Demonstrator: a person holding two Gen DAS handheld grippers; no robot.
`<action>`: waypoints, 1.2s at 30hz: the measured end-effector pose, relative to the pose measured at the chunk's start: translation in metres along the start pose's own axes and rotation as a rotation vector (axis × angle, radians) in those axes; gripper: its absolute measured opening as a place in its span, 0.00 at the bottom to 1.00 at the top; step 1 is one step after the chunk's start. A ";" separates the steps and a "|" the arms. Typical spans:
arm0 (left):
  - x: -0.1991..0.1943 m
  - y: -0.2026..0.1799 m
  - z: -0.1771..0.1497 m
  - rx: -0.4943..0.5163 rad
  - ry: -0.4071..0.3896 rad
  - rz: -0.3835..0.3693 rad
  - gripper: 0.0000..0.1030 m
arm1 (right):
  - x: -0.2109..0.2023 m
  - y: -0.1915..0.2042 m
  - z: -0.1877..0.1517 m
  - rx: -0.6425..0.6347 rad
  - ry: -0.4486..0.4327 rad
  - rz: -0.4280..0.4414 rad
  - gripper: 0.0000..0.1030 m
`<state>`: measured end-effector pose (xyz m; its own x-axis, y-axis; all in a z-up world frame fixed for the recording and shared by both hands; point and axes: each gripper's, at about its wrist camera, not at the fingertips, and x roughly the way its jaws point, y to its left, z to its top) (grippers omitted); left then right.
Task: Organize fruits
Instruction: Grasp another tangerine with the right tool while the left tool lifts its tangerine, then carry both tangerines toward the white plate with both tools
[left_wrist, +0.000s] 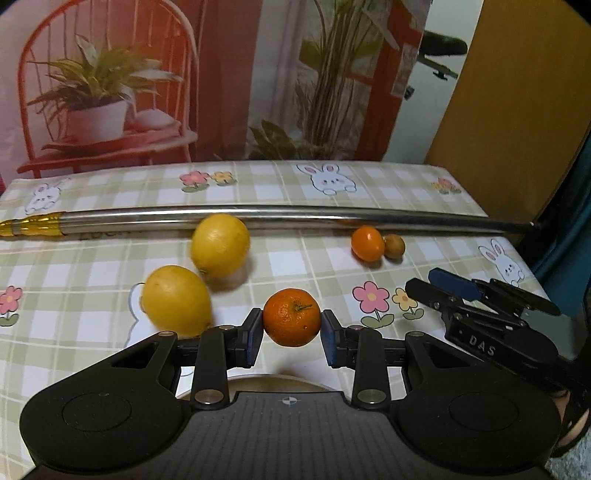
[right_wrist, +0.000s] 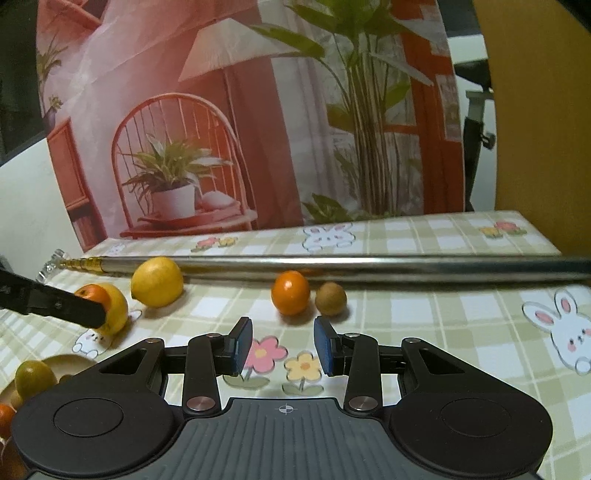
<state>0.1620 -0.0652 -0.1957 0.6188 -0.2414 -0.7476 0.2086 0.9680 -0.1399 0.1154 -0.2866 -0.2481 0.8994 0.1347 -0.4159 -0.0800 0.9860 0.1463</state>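
A stemmed mandarin sits clamped between the left gripper's pads, above the table's near edge. Two lemons lie left of centre. A small orange and brown fruit touch near the far edge.

Both views are dim and warm-toned, lit softly from overhead, with muted colours and some grain. The fruits cast faint, diffuse shadows on the checked tablecloth. A long bright streak of glare runs along the metal pole. Fisheye distortion bends the pole and table edges, and the corners fall dark. The large lemon shows slight motion blur.
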 end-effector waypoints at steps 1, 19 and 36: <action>-0.003 0.002 -0.001 -0.004 -0.006 -0.001 0.34 | 0.001 0.001 0.002 -0.008 -0.004 -0.001 0.33; -0.041 0.041 -0.024 -0.095 -0.079 0.042 0.34 | 0.089 0.012 0.039 -0.136 0.117 -0.061 0.33; -0.033 0.046 -0.038 -0.056 -0.025 -0.021 0.34 | 0.056 0.026 0.036 -0.029 0.127 0.004 0.31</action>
<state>0.1224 -0.0105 -0.2022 0.6338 -0.2628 -0.7275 0.1795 0.9648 -0.1921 0.1791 -0.2573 -0.2358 0.8377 0.1480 -0.5258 -0.0976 0.9877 0.1224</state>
